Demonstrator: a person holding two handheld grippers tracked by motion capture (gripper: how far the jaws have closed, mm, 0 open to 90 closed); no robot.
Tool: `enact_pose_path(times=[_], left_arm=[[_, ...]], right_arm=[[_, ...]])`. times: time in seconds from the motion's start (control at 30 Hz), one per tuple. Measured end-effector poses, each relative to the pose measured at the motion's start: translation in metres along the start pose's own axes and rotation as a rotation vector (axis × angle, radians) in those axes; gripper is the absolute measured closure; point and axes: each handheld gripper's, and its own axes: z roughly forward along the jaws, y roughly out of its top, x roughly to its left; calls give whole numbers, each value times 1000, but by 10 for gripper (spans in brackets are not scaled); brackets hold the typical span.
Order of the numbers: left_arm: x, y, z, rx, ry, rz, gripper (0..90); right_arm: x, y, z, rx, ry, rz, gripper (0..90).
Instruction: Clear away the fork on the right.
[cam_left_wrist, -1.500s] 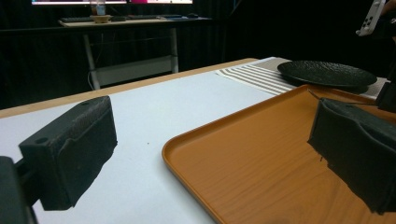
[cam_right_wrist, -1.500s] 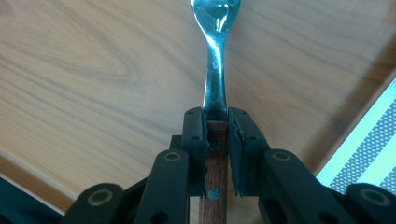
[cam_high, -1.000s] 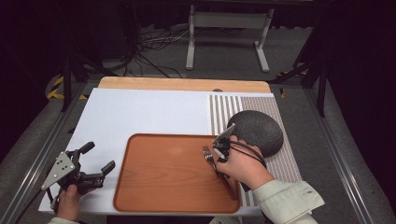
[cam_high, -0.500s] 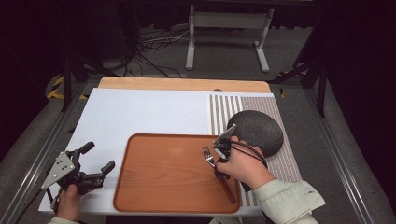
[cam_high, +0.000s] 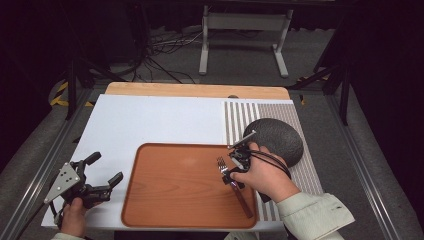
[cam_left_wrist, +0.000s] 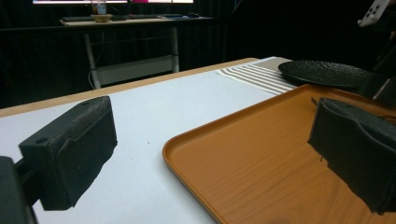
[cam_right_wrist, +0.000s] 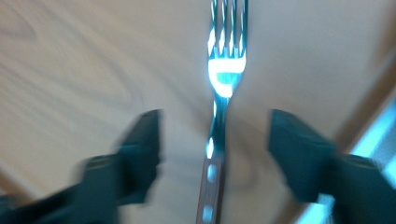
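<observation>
A fork (cam_high: 240, 197) with a dark wooden handle lies flat on the orange tray (cam_high: 175, 192), tines pointing away from the person. My right gripper (cam_high: 229, 172) hovers over its neck, and its jaws have just been opening. In the blurred right gripper view the fork (cam_right_wrist: 224, 70) runs up the gap between them, and neither of the fingers (cam_right_wrist: 140, 154) touches it. My left gripper (cam_high: 104, 169) rests low at the table's front left, open and holding nothing. Its view looks across the tray (cam_left_wrist: 261, 177) from the left gripper (cam_left_wrist: 210, 154).
A dark round plate (cam_high: 277, 137) sits on a striped placemat (cam_high: 237, 120) just right of the tray and shows far off as the plate (cam_left_wrist: 327, 72). A white mat (cam_high: 150, 120) covers the table's left and middle. The table edges are close at the front.
The right gripper's jaws have spread apart and let go of the fork, which now lies on the tray. Neither hand has shifted.
</observation>
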Motion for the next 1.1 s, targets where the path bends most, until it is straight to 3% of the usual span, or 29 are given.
enact_pose_path(times=[0.1,0.2,0.23,0.33,0.4,0.5,0.63,0.67,0.73,0.77,0.83,0.87,1.1], left_arm=[[0,0,0,-1,1,-4,16],[0,0,0,0,1,-2,16],[0,0,0,1,0,-2,16],[0,0,0,1,0,-3,16],[0,0,0,1,0,-1,16],[0,0,0,0,1,-1,16],[0,0,0,-1,0,0,16],[0,0,0,0,0,0,16],[0,0,0,2,-1,0,16],[0,0,0,1,-1,0,16],[0,0,0,0,-1,0,16],[0,0,0,-1,-1,0,16],[0,0,0,-1,0,1,16]], right_arm=[[0,2,-3,-69,2,-60,231],[-1,4,-6,-141,-6,-151,189],[-1,4,-6,-141,-6,-151,189],[0,5,-5,-205,-5,-228,172],[1,5,-5,-243,2,-247,176],[1,8,-3,-261,21,-331,248],[3,11,4,-296,36,-410,328],[4,12,6,-301,50,-429,392],[6,13,9,-310,64,-450,477],[6,14,11,-311,67,-462,581],[6,15,12,-304,71,-475,617],[6,17,17,-305,76,-488,728],[3,22,29,-296,80,-524,900]])
